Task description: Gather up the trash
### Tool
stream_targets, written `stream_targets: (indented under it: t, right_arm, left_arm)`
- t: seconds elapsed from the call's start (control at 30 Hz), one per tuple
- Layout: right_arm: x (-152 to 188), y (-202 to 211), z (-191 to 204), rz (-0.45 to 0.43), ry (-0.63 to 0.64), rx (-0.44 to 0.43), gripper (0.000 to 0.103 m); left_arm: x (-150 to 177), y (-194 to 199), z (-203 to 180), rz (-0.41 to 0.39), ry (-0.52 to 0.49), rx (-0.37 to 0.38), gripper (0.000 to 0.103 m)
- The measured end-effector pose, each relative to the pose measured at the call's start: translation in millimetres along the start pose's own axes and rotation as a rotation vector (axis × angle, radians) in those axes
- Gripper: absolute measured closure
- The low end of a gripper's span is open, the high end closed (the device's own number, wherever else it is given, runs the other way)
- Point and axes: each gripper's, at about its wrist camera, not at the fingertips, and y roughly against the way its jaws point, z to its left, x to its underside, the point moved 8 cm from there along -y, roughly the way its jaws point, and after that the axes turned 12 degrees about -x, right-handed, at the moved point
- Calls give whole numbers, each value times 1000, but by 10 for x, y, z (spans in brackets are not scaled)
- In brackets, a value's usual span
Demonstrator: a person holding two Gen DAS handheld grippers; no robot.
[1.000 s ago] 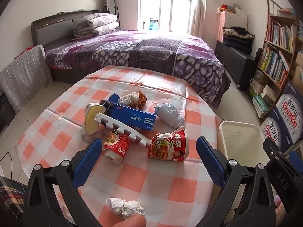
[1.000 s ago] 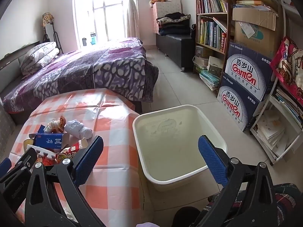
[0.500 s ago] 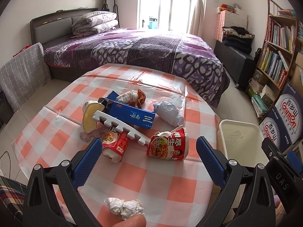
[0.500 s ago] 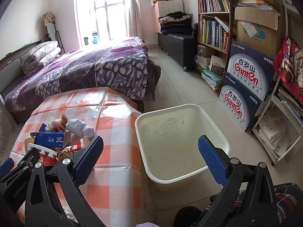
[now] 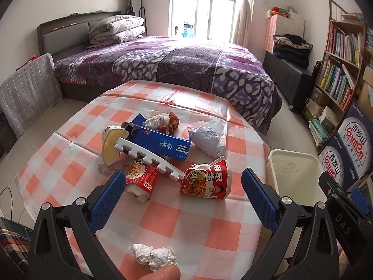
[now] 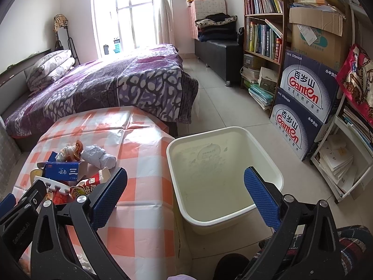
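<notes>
Trash lies on the checked tablecloth: a blue carton, a white foam strip, two red noodle cups, a grey paper wad, a yellow-lidded cup and a crumpled tissue near the front edge. My left gripper is open and empty above the table, in front of the pile. My right gripper is open and empty, over the near rim of the empty white bin on the floor.
A purple bed stands behind the table. Bookshelves and stacked water cartons line the right wall. Tiled floor lies between bed, bin and shelves. The right gripper shows at the left wrist view's right edge.
Both views have shifted slightly, the left gripper rising a little over the table. Both grippers stay open and the trash has not moved.
</notes>
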Motion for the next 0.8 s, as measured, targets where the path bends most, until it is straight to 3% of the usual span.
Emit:
stream_targets:
  t: [0.8]
  right_arm:
    - [21,-16,17,6,-3,0,7]
  left_arm:
    - [-3,5,5,-1,1,0,7]
